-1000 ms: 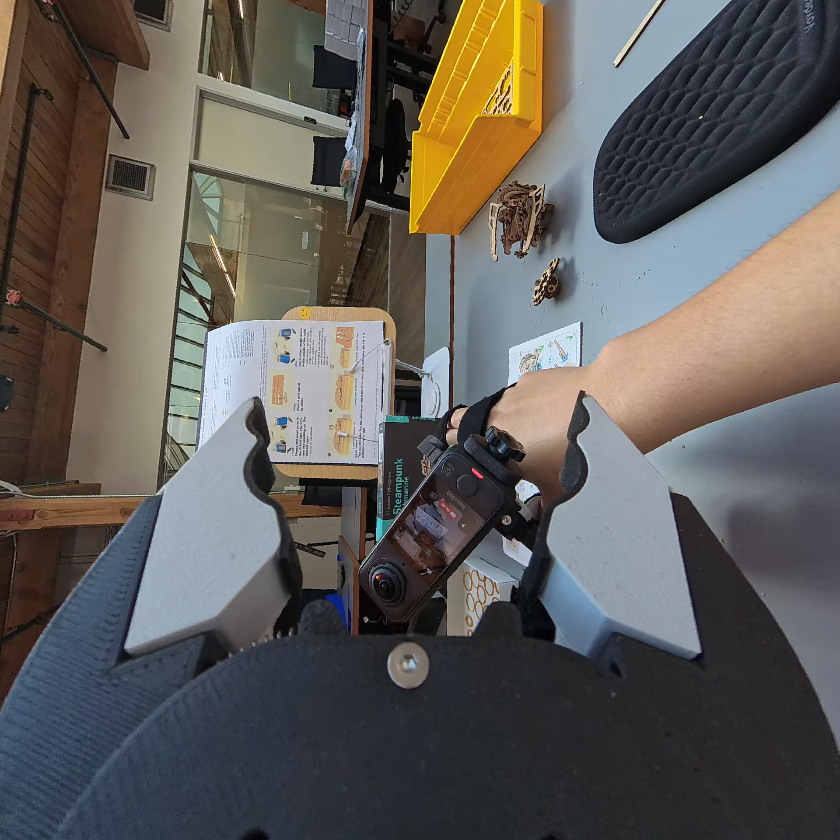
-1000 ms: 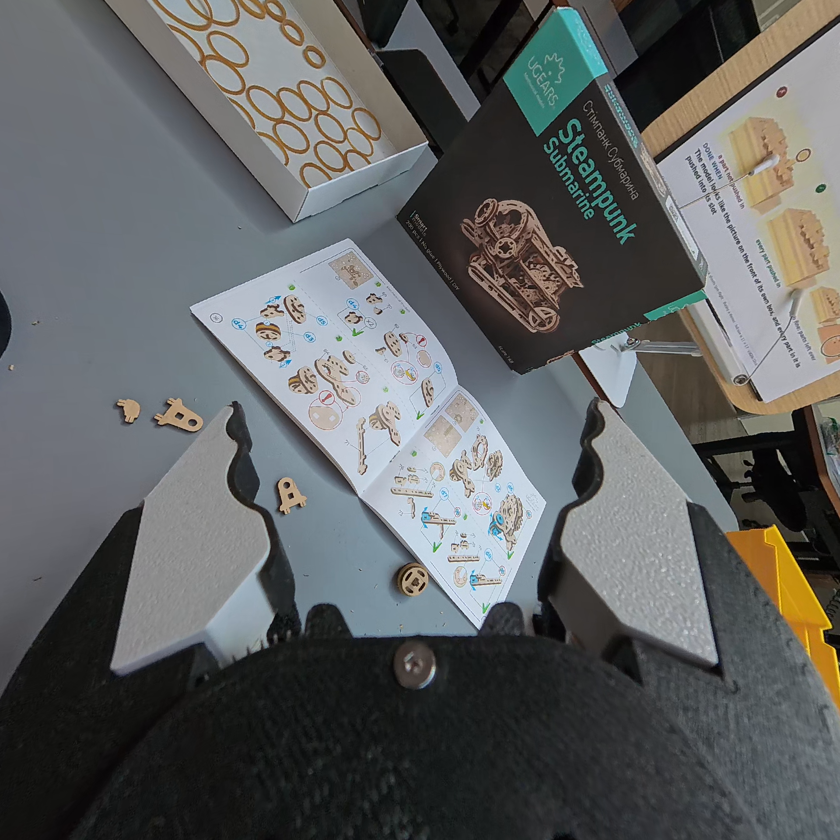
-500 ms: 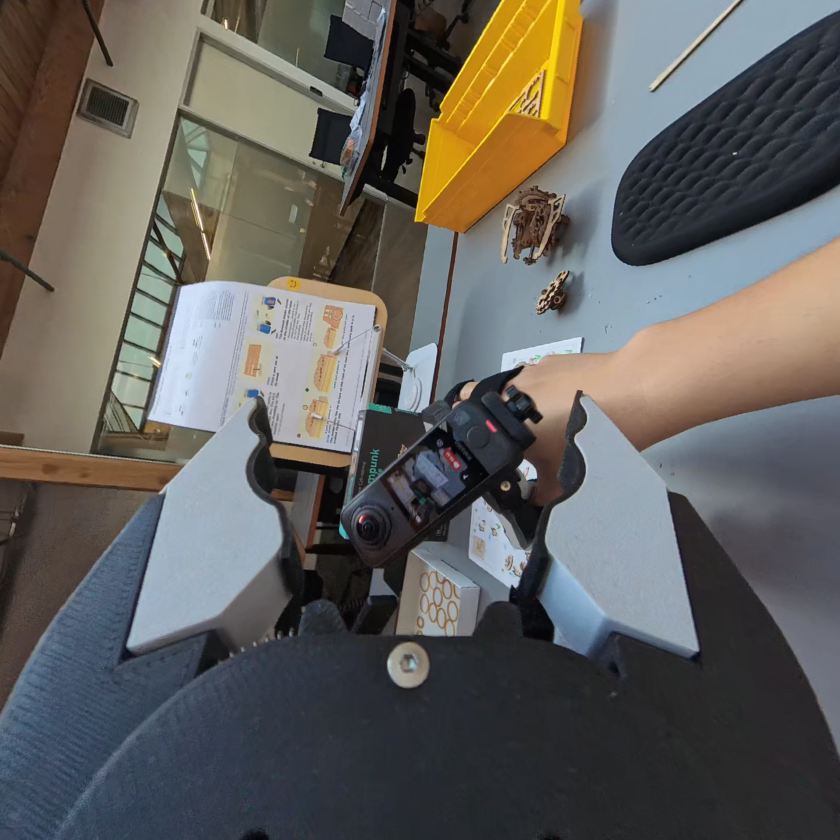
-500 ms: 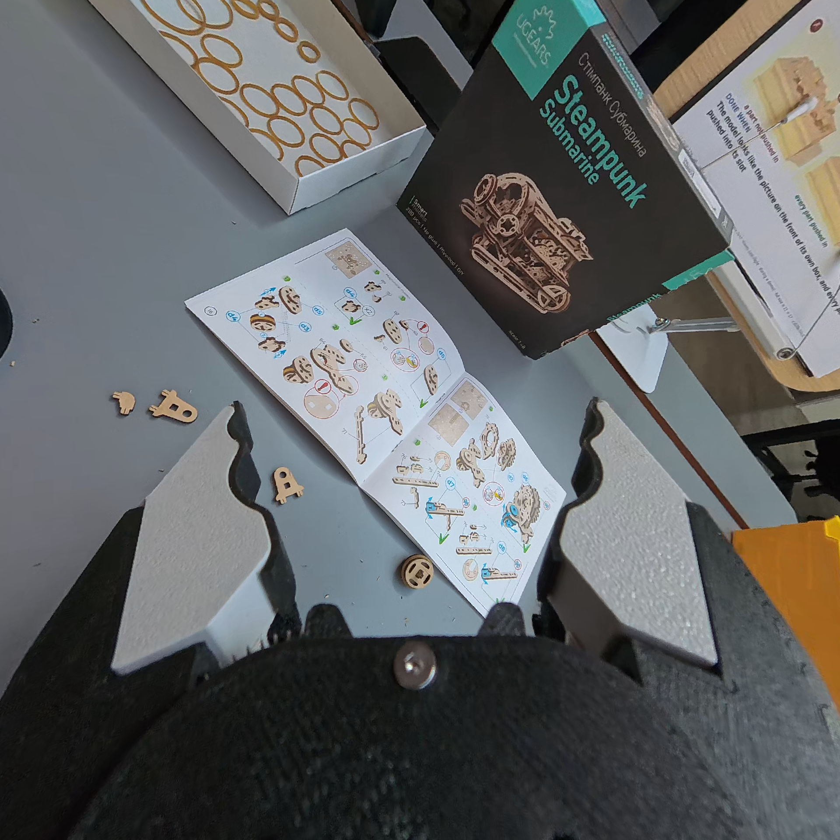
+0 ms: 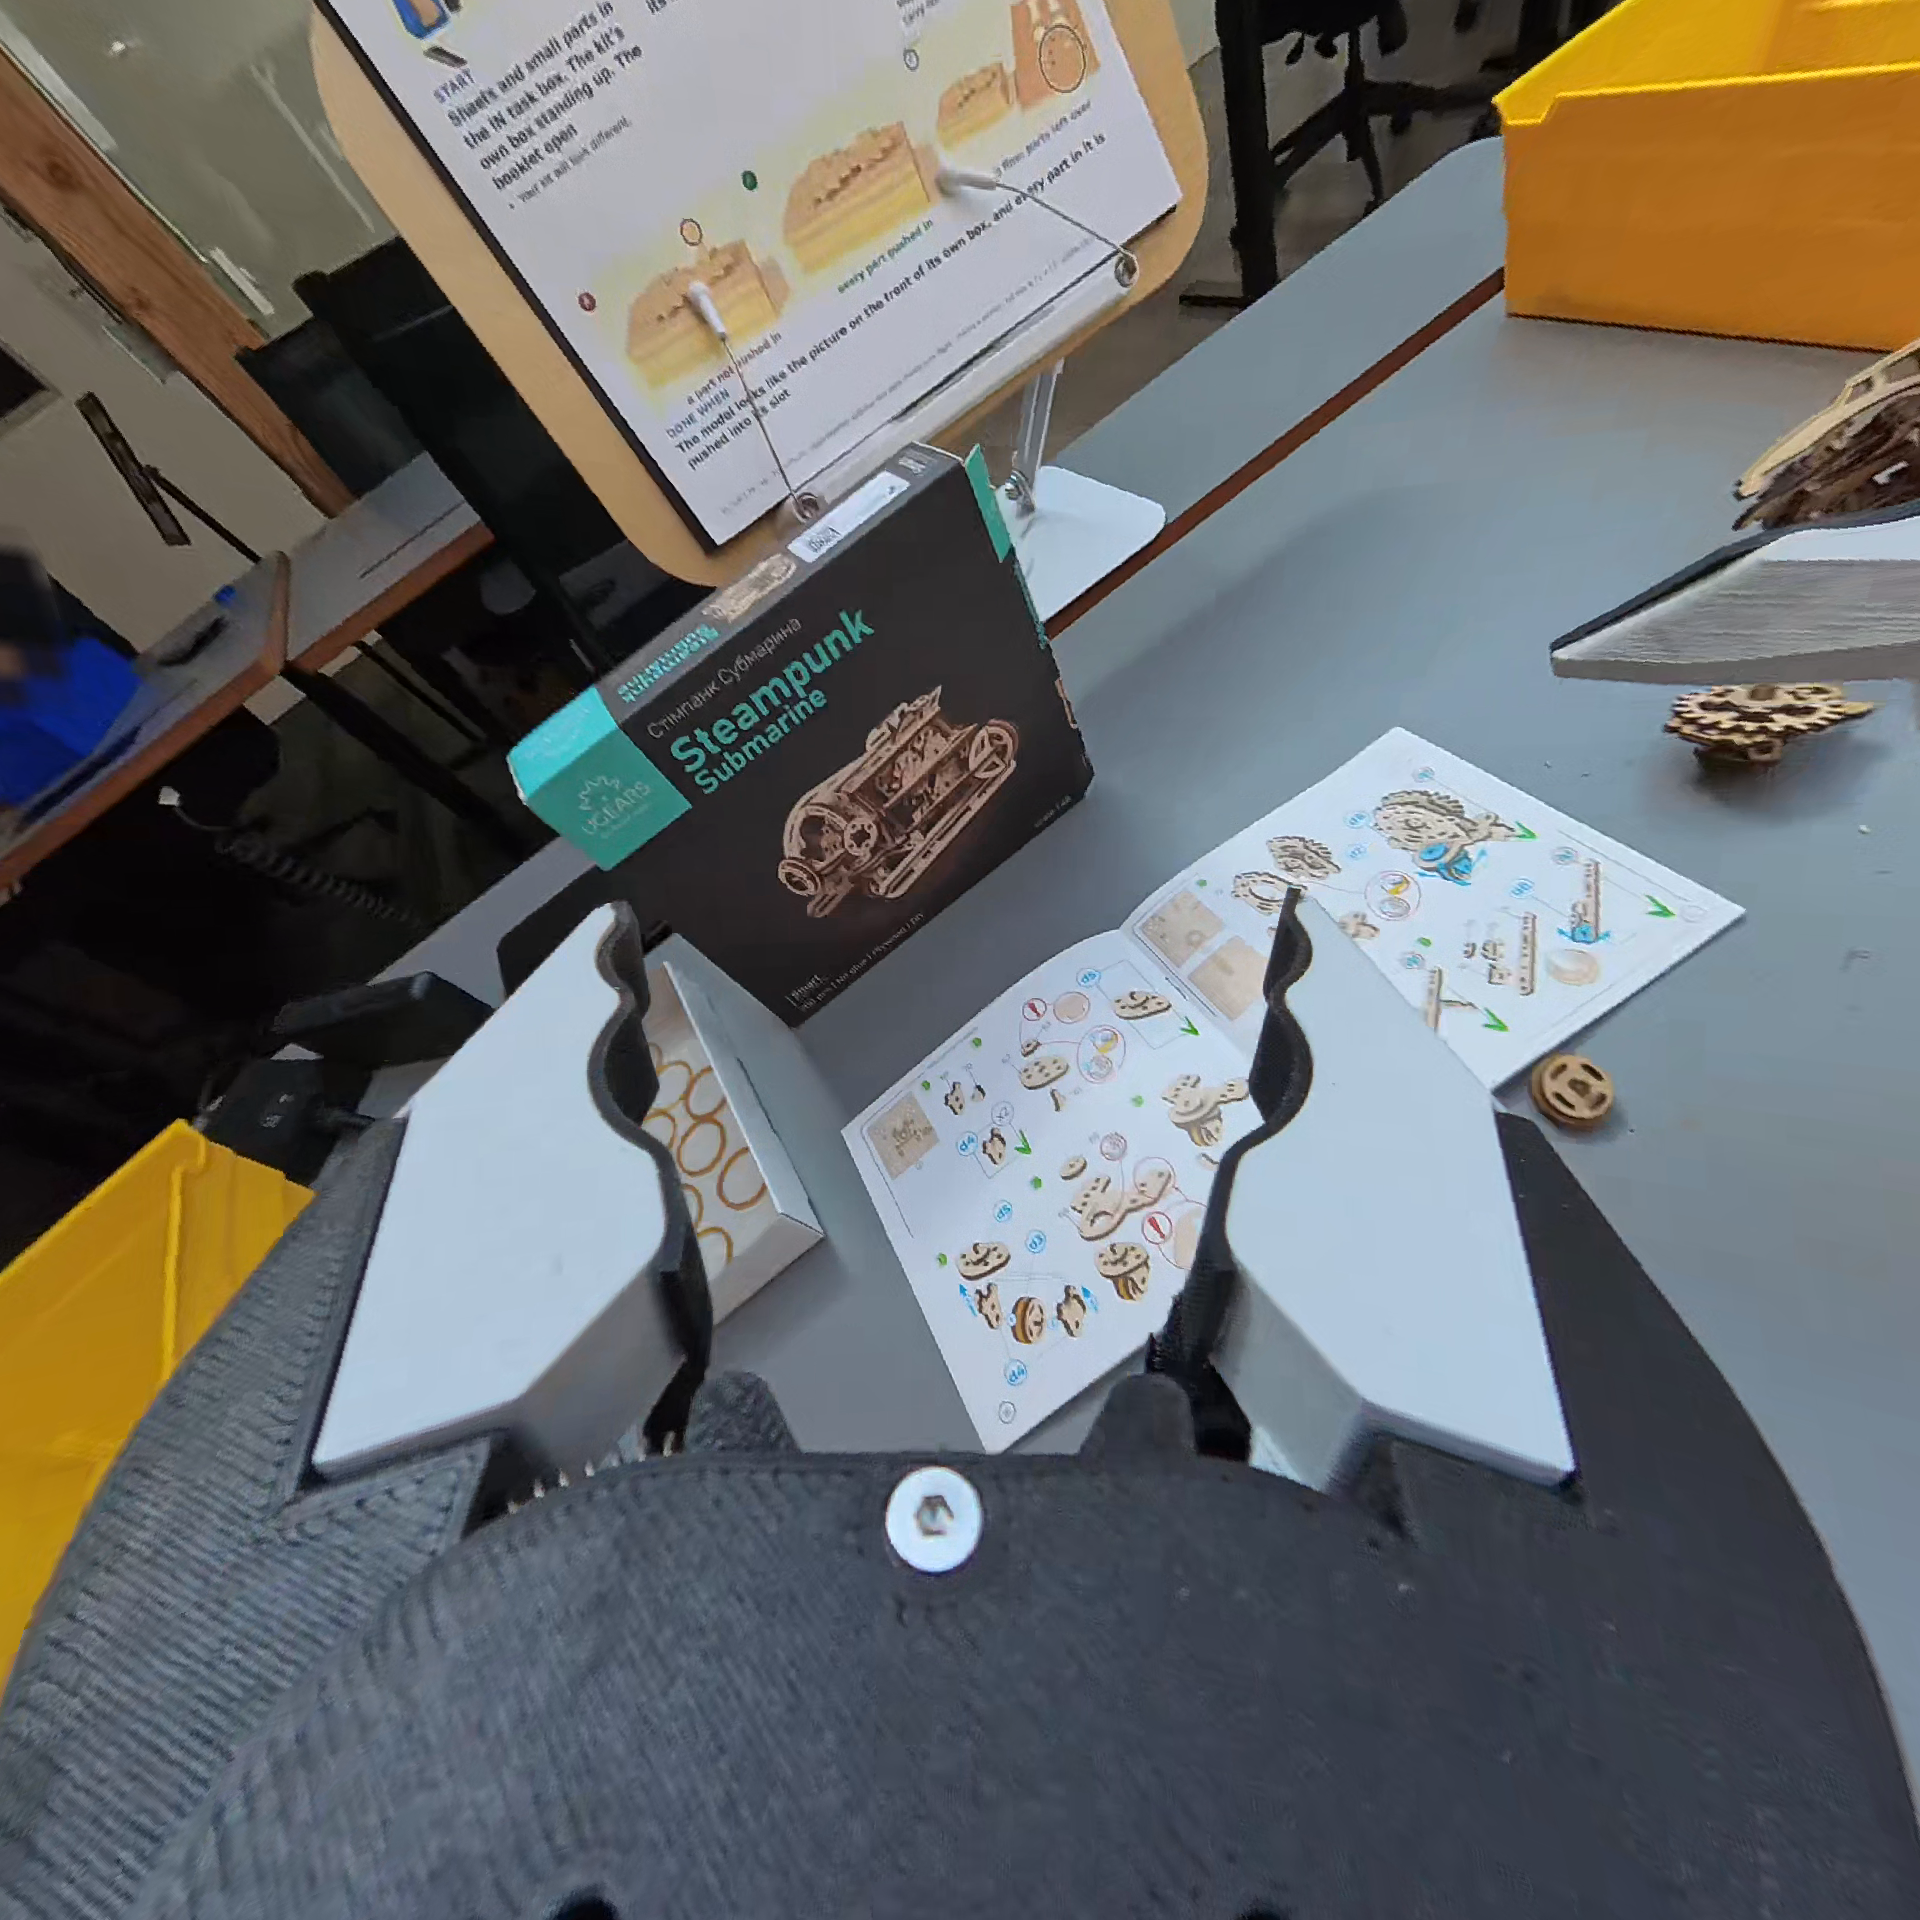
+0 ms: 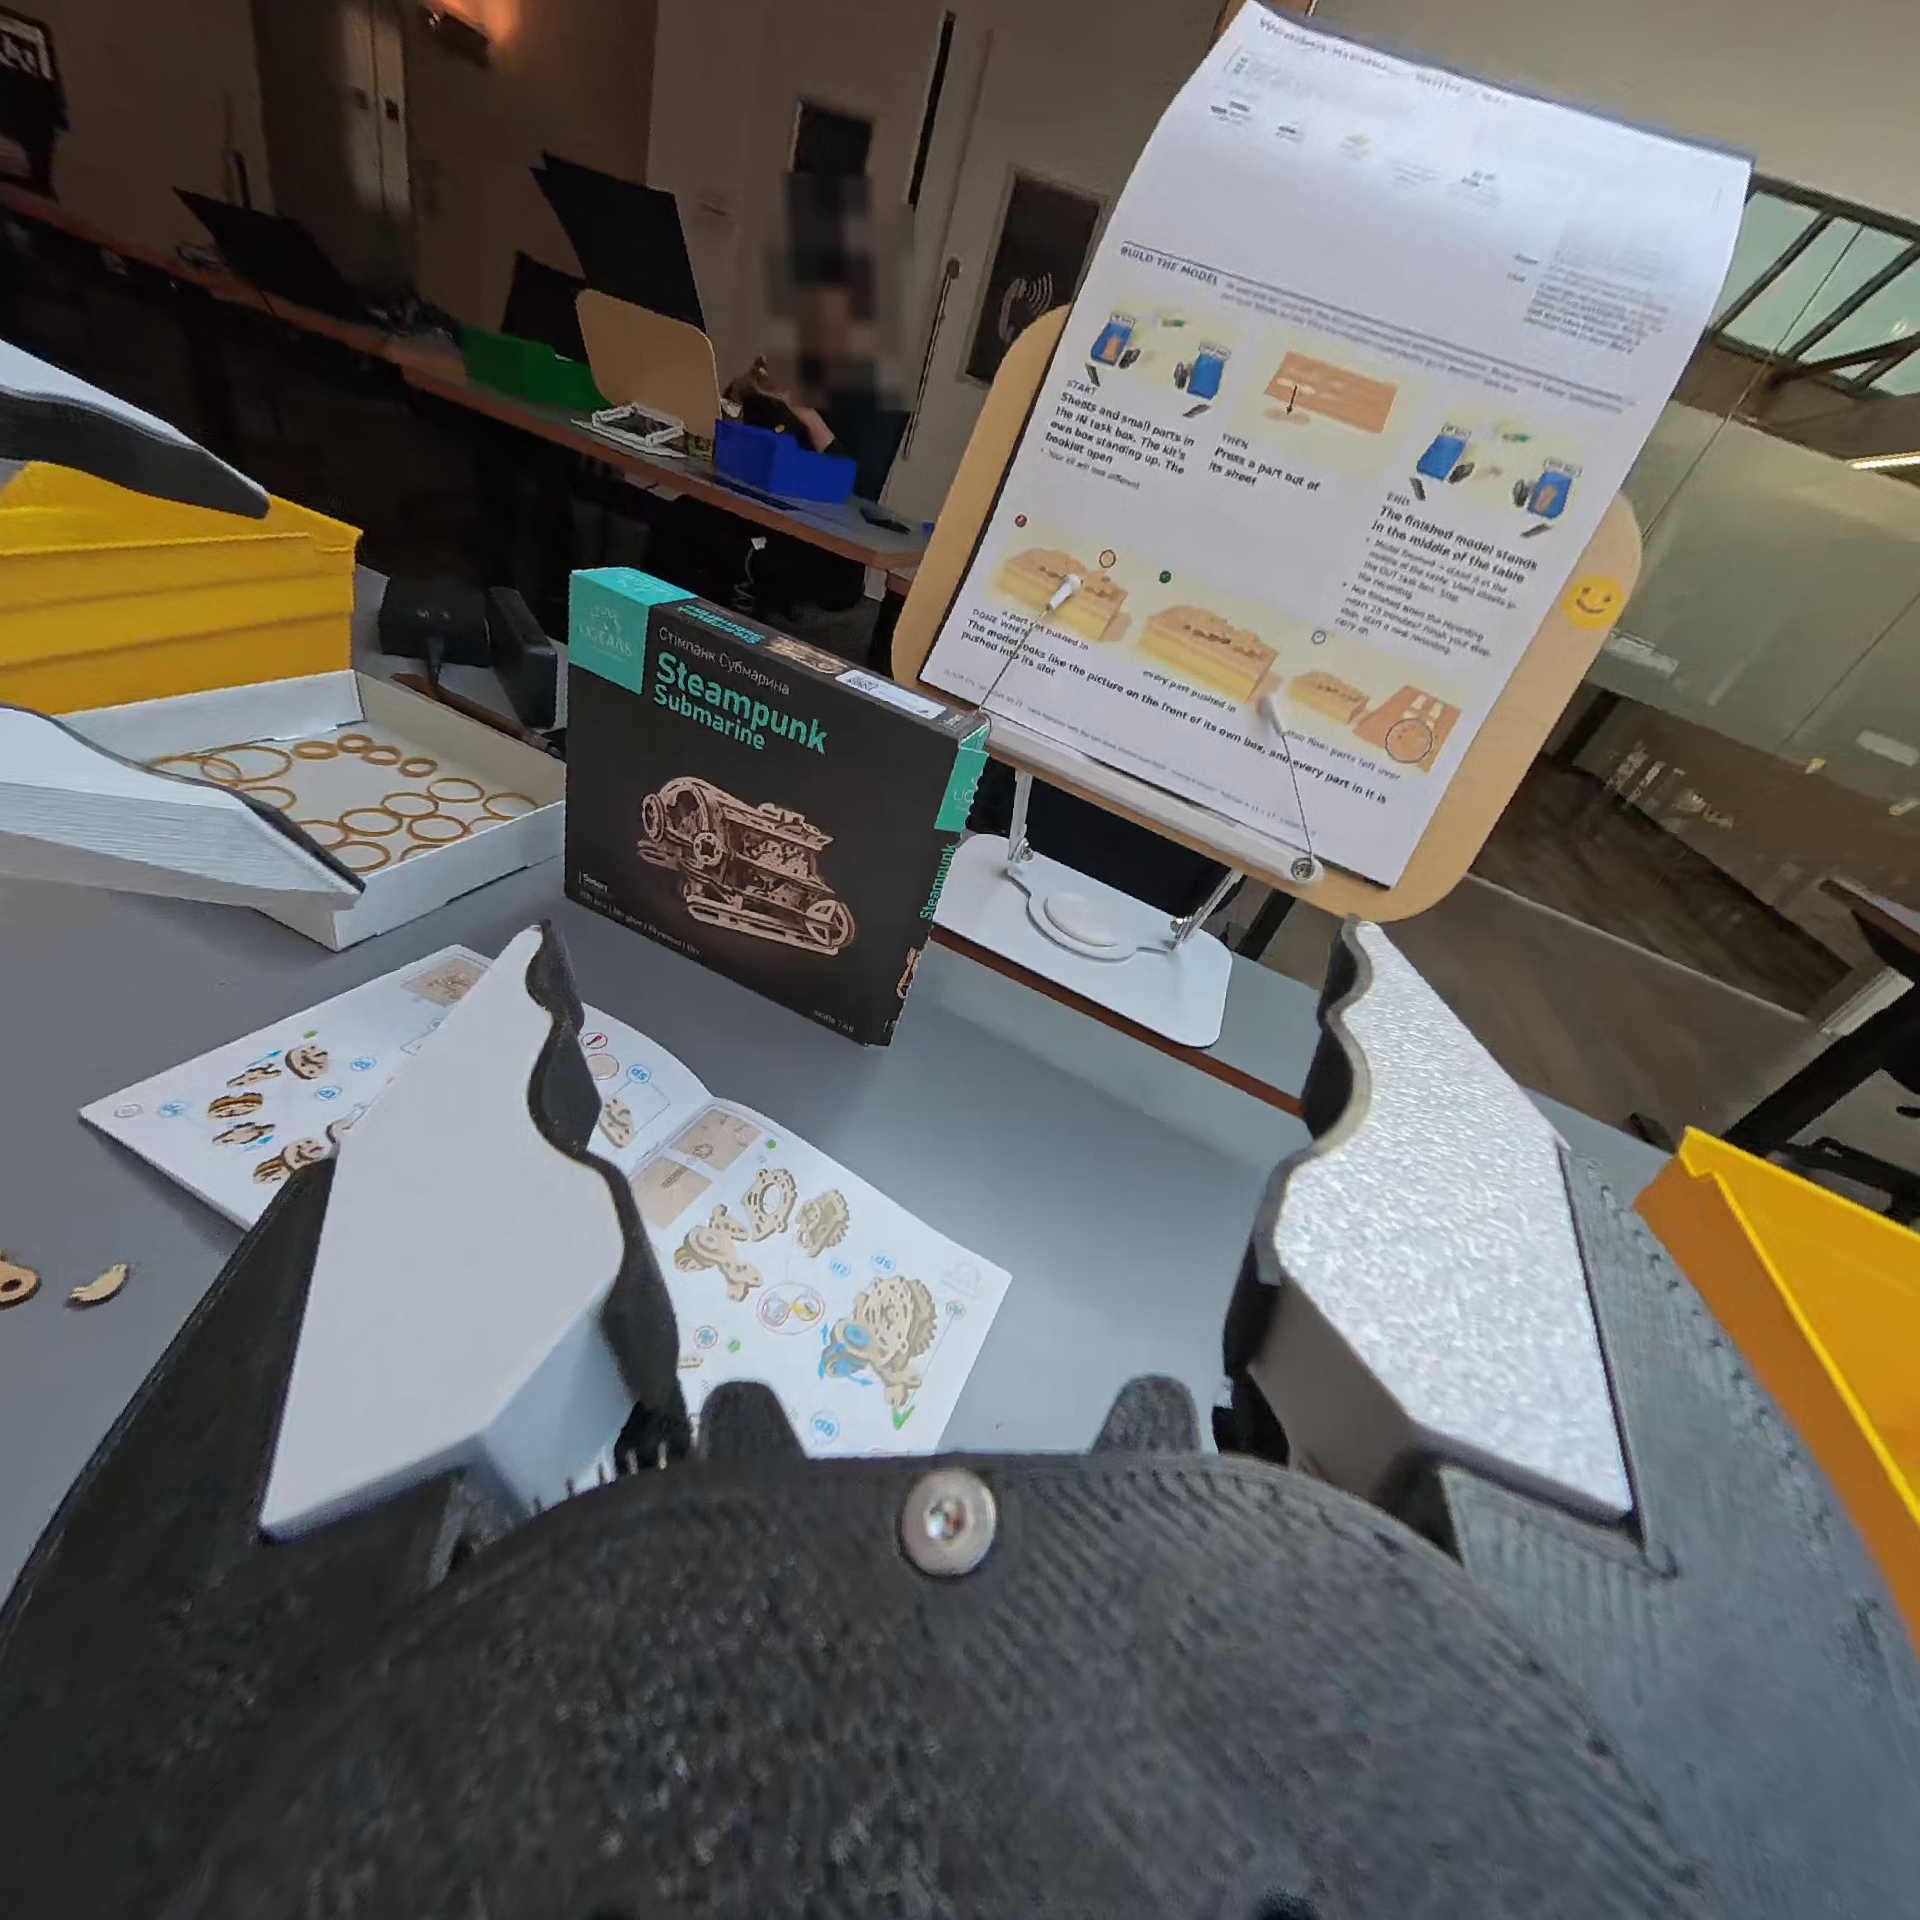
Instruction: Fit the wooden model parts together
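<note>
Both grippers are open, empty and held above the grey table. My left gripper (image 5: 951, 935) hovers over the open instruction booklet (image 5: 1247, 1039), facing the upright dark kit box (image 5: 831, 748). A small wooden wheel (image 5: 1572, 1089) lies at the booklet's right edge. A wooden gear piece (image 5: 1756, 717) and a partly built wooden model (image 5: 1849, 457) sit at far right, behind a finger of the right gripper (image 5: 1766, 613). My right gripper (image 6: 945, 966) faces the same box (image 6: 748, 810) and booklet (image 6: 810, 1247). Small loose wooden pieces (image 6: 99, 1285) lie at its left.
A white tray (image 6: 416, 790) with a ring-cut sheet sits left of the box. An instruction sheet on a stand (image 6: 1299, 520) rises behind the box. Yellow bins stand at the left (image 6: 156, 603) and right (image 6: 1818, 1299). The left gripper's fingers (image 6: 156, 821) show at the left edge. Left tips and right tips are each some 15 cm from the small wooden wheel (image 5: 1572, 1089).
The left gripper has rolled from sideways to level and now faces the box and booklet. The right gripper has tilted up from the tabletop towards the box and stand. Both stayed open.
</note>
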`<act>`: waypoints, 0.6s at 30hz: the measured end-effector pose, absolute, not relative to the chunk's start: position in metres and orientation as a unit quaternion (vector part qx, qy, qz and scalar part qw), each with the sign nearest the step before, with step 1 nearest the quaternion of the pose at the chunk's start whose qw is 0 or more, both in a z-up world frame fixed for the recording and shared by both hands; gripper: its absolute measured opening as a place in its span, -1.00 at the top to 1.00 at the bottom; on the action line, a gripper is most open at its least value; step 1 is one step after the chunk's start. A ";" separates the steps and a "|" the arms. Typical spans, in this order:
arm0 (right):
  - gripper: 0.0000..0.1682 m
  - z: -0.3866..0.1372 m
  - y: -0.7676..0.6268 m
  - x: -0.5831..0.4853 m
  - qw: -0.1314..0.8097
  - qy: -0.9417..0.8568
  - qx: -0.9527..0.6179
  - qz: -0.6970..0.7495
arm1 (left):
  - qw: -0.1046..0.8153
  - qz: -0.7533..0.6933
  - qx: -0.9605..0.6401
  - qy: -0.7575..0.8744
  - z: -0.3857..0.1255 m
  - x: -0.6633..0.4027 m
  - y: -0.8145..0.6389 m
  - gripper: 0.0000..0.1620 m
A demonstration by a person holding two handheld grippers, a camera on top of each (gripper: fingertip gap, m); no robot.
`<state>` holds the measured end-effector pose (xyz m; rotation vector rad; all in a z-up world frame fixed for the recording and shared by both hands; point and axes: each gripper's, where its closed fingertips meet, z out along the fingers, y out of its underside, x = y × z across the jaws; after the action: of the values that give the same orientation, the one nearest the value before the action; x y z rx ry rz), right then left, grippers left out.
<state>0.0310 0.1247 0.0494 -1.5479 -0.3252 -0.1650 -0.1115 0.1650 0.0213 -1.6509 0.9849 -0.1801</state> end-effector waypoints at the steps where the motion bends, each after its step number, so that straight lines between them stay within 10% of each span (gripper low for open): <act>1: -0.66 0.058 0.129 0.029 0.694 -0.161 -0.696 -0.093 | 0.582 -0.050 -0.696 0.416 0.029 -0.110 0.172 -0.46; 18: -0.69 0.051 0.228 0.022 0.528 -0.304 -0.762 -0.219 | 0.599 0.079 -0.677 0.421 0.059 -0.078 0.245 -0.41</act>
<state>0.0221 0.2277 0.0514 -1.8214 -0.7264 -0.5234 -0.0782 0.2452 0.0590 -1.5695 0.9764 0.1837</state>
